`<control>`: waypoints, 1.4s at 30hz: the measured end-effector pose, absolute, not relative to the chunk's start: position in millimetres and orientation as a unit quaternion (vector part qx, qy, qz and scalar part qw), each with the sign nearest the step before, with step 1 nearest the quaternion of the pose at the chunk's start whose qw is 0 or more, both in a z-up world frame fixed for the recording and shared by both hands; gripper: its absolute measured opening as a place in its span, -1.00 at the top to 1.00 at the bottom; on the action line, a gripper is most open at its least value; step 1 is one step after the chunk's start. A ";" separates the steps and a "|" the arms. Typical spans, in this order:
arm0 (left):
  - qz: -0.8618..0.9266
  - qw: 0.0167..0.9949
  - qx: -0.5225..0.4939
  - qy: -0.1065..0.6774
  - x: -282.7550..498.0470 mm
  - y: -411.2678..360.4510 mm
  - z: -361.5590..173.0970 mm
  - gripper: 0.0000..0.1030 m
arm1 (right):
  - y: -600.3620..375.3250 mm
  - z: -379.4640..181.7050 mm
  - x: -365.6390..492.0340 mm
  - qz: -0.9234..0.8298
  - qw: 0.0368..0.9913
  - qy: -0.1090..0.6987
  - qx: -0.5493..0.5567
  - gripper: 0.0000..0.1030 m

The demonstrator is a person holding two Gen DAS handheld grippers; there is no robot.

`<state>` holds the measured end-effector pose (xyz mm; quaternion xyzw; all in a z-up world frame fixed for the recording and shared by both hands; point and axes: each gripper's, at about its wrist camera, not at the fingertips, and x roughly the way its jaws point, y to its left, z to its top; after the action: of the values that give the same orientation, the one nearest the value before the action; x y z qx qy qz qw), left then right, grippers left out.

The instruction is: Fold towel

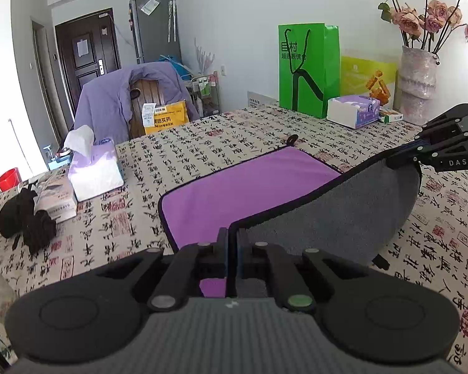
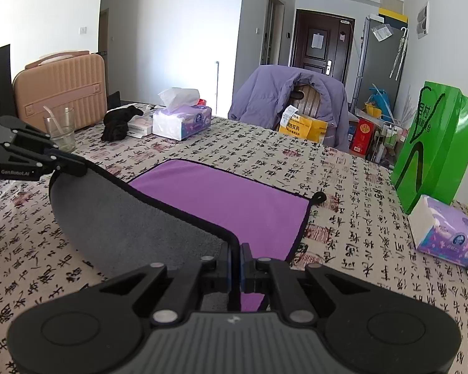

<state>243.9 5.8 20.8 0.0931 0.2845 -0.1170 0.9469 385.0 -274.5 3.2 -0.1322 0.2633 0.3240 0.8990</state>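
The towel (image 1: 249, 193) is purple on one face and grey on the other, with a dark hem. Its far half lies flat on the table; its near edge is lifted, so the grey underside (image 1: 343, 215) faces me. My left gripper (image 1: 233, 233) is shut on one near corner. My right gripper (image 1: 399, 157) shows at the right of the left wrist view, shut on the other near corner. In the right wrist view the towel (image 2: 227, 205) sags between my right gripper (image 2: 235, 249) and my left gripper (image 2: 75, 163).
The table (image 1: 202, 143) has a calligraphy-print cloth. On it stand two tissue boxes (image 1: 93, 171) (image 1: 354, 110), a green bag (image 1: 309, 68), a flower vase (image 1: 418, 84), black cloth (image 1: 25, 218) and a glass (image 2: 60, 127). A chair with a purple jacket (image 1: 134, 99) stands behind.
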 end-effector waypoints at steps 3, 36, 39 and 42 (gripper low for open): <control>-0.116 0.947 0.097 0.282 250.6 6.6 22.5 0.89 | -272.6 4.1 392.0 0.323 0.899 0.263 -0.134 0.91; -0.109 0.949 0.124 0.268 333.7 17.6 23.8 0.89 | -247.7 8.1 474.4 0.310 0.903 0.248 -0.164 0.91; -0.109 0.949 0.124 0.268 344.6 19.6 21.8 0.89 | -245.3 6.6 483.4 0.309 0.903 0.248 -0.165 0.91; -0.108 0.949 0.124 0.269 356.4 21.1 19.5 0.89 | -242.8 4.2 492.1 0.307 0.903 0.249 -0.167 0.91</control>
<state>356.4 21.1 19.5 0.1239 0.2687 -0.1079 0.9491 492.1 -242.8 4.2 -0.1674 0.2486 0.3068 0.9034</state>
